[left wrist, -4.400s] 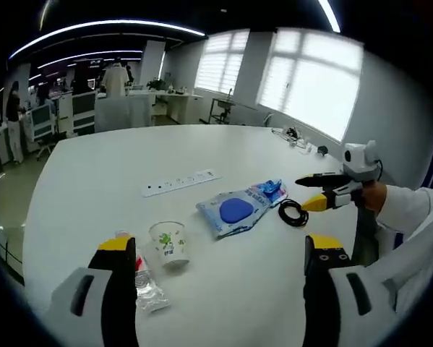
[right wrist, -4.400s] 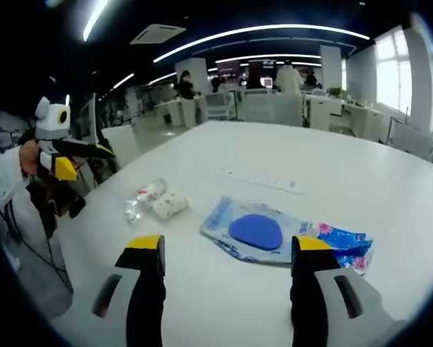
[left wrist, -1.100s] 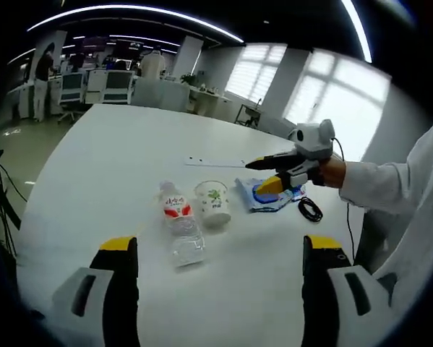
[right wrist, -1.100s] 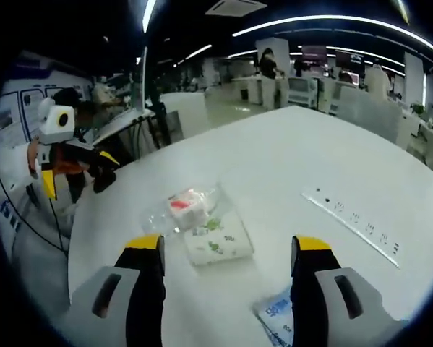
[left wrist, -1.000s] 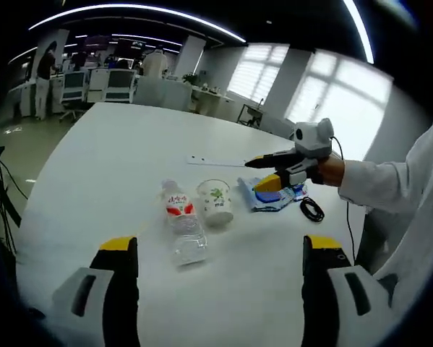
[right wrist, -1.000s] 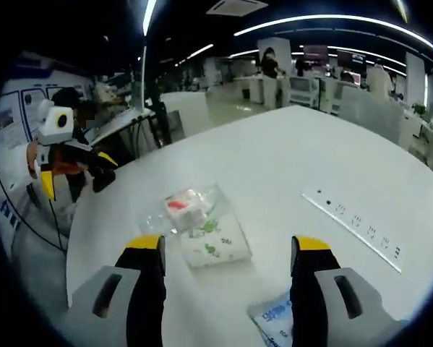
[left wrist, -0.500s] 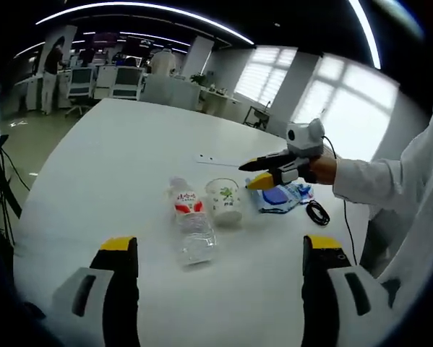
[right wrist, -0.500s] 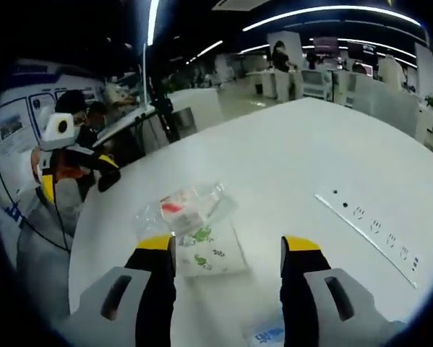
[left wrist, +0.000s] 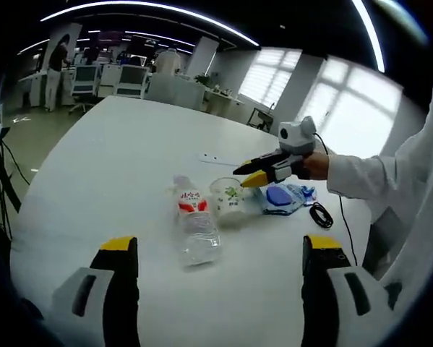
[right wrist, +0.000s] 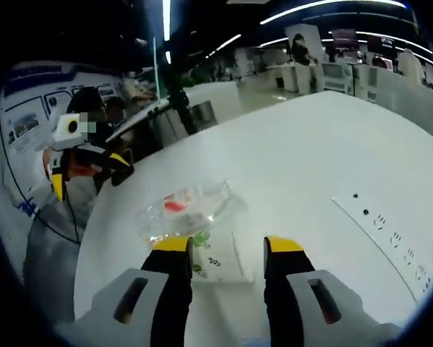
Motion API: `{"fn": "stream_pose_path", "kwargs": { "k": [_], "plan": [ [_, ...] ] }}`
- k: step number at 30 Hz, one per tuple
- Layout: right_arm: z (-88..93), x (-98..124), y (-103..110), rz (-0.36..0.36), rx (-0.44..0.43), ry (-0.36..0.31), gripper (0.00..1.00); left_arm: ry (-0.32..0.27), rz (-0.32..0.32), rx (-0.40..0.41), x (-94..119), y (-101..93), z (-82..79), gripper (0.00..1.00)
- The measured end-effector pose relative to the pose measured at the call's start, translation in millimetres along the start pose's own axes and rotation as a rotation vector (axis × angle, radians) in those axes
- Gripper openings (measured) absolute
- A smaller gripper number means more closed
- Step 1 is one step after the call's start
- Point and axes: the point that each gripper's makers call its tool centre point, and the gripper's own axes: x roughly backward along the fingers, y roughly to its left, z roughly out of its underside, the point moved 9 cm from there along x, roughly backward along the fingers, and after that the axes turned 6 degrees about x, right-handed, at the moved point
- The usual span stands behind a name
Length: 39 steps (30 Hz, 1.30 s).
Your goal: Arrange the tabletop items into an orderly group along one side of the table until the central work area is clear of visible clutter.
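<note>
On the white table (left wrist: 93, 166) a clear plastic bottle (left wrist: 195, 224) with a red label lies on its side. A white paper cup (left wrist: 229, 201) with a green print stands upright just right of it. My right gripper (left wrist: 245, 176) reaches in from the right with its tips at the cup's rim. In the right gripper view, the right gripper (right wrist: 228, 246) stands open, its jaws narrowed on either side of the cup (right wrist: 217, 262), with the bottle (right wrist: 183, 210) just beyond. My left gripper (left wrist: 220, 246) is wide open, back from the bottle, nothing between its jaws.
A blue-and-white plastic bag (left wrist: 281, 196) and a coiled black cable (left wrist: 319, 215) lie right of the cup. A white power strip (left wrist: 216, 159) lies farther back. A person's white sleeve (left wrist: 375, 181) runs along the right. Desks and chairs stand beyond the table.
My right gripper has moved in on the cup, and its jaws have drawn closer together around it. The left gripper view has shifted slightly; bottle and cup stay put.
</note>
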Motion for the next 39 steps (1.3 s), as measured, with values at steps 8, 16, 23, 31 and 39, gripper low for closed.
{"fn": "stream_pose_path", "kwargs": {
  "k": [8, 16, 23, 31, 39],
  "plan": [
    [3.2, -7, 0, -0.074, -0.009, 0.025, 0.31, -0.002, 0.001, 0.011, -1, -1.0, 3.0, 0.97],
    [10.2, -11, -2, -0.149, -0.062, 0.032, 0.21, -0.011, 0.0, 0.016, -3, -1.1, 2.7, 0.96],
    [9.4, -8, 1, -0.173, -0.057, 0.035, 0.16, -0.005, -0.004, 0.016, -4, 0.8, 4.7, 0.96],
    [8.4, 0, 10, -0.226, -0.071, 0.04, 0.08, -0.017, 0.005, 0.022, -3, -1.6, 2.5, 0.95],
    [5.7, 10, 30, -0.305, -0.066, 0.067, 0.01, -0.02, 0.016, 0.015, -1, -6.2, 1.6, 0.95]
  ]
}}
